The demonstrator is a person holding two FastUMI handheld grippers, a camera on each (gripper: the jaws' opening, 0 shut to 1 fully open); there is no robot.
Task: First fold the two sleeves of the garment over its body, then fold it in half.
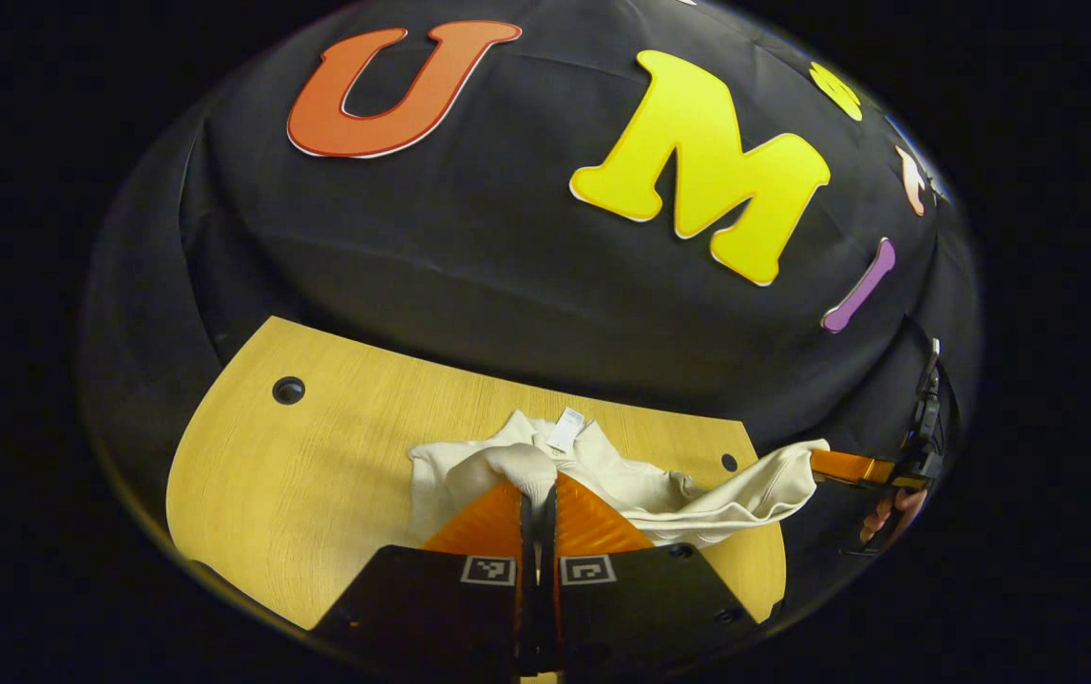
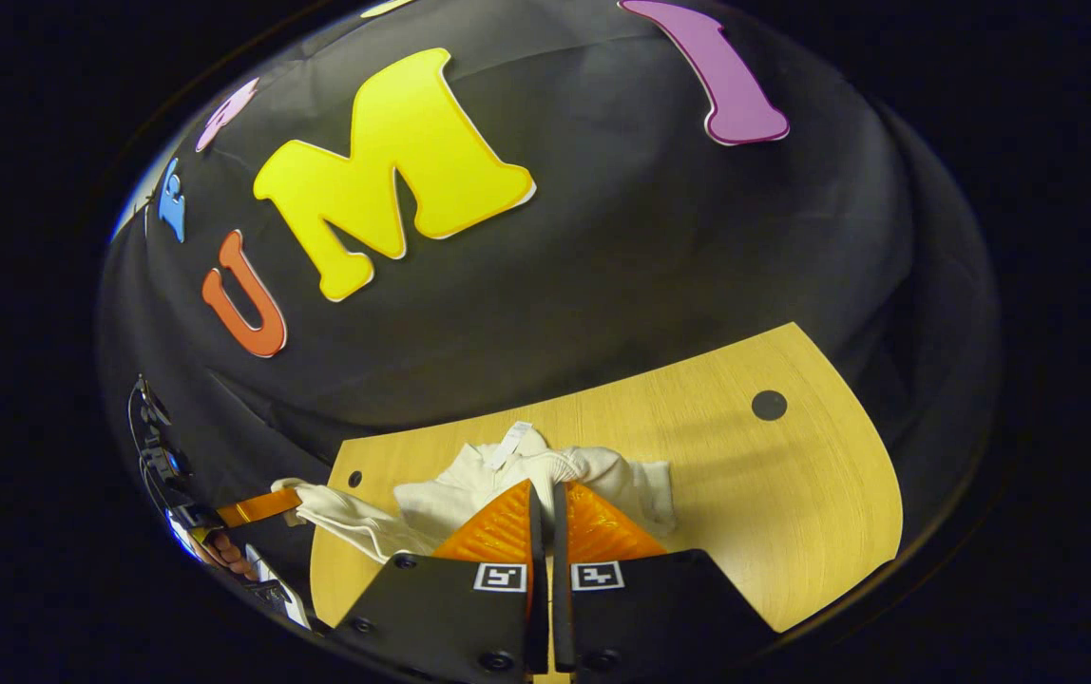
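Note:
A cream garment (image 1: 622, 480) lies bunched on the wooden table (image 1: 317, 475), its white neck label (image 1: 565, 429) facing up. In the left gripper view my left gripper (image 1: 538, 494) is shut on a fold of the cloth right in front of the camera. A strip of the garment stretches out to the right, where the right gripper (image 1: 826, 464) pinches its end past the table's edge. In the right gripper view the garment (image 2: 602, 475) sits bunched ahead, and my right gripper (image 2: 545, 494) is shut on it. The left gripper (image 2: 289, 505) holds a stretched strip at the far left.
The table (image 2: 774, 513) has small dark round holes (image 1: 288, 389) (image 2: 769, 405) near its back corners. The black booth wall rises just behind it. A hand (image 1: 892, 513) shows at the right rim, behind the far gripper.

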